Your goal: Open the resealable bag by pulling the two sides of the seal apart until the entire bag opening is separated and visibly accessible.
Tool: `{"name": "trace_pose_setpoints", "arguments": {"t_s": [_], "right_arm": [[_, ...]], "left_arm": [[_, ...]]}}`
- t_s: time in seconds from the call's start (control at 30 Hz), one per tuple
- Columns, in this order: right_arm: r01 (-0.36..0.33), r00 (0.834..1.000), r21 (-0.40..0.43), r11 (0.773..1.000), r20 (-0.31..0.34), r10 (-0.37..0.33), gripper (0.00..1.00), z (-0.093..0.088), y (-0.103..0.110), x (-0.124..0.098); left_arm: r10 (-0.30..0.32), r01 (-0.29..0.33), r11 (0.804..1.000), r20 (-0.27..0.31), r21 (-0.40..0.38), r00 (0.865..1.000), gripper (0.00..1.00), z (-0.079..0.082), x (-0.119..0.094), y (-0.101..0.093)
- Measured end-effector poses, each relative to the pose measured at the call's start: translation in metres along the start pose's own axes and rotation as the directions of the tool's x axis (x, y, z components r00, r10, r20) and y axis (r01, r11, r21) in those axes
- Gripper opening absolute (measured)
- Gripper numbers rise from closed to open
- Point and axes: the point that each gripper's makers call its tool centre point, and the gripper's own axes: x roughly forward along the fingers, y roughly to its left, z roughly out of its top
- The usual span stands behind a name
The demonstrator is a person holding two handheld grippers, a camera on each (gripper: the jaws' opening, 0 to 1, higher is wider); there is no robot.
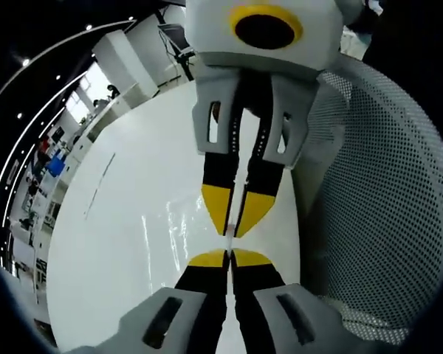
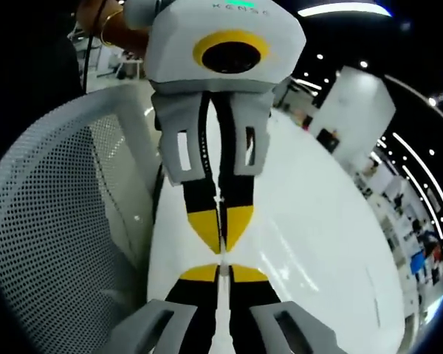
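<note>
Both claws, left [image 1: 228, 252] and right [image 2: 220, 263], pinch the clear bag [image 1: 237, 158]; "KENSE" reads above.

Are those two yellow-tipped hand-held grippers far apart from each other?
No. In the left gripper view the left hand-held gripper and the right hand-held gripper meet tip to tip over the white table.

Bag barely readable between the two tongs

The bag [image 1: 231, 193] shows as a thin edge-on sliver pinched by both tongs; its seal and opening cannot be told. The white counter [image 1: 133, 243] runs off the bottom edge, and the far room [image 2: 421, 243] is too small to read.
</note>
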Motion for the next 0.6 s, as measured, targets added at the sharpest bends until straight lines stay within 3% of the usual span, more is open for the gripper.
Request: {"name": "trace_pose_setpoints", "arguments": {"t_s": [0.07,0.17,0.33,0.6], "right_arm": [[-0.002,1.000,-0.012,1.000,-0.003,0.001,0.00,0.0005,0.0006,0.0002],[-0.005,1.000,-0.020,1.000,-0.003,0.005,0.00,0.0014,0.0006,0.0006],[-0.005,1.000,-0.027,1.000,-0.004,0.005,0.00,0.0025,-0.0007,0.0009],[-0.011,1.000,-0.051,0.999,-0.013,0.011,0.00,0.0016,0.0002,0.0037]], "left_arm": [[-0.014,0.014,1.000,0.026,-0.024,1.000,0.09,0.0046,-0.0012,-0.0010],[-0.015,0.015,1.000,0.012,-0.003,1.000,0.21,0.0050,0.0004,-0.0020],[-0.011,0.011,0.999,-0.003,0.031,1.000,0.03,0.0046,0.0022,-0.0027],[0.004,0.000,0.994,-0.033,0.111,0.999,0.00,0.0030,0.0015,-0.0015]]}}
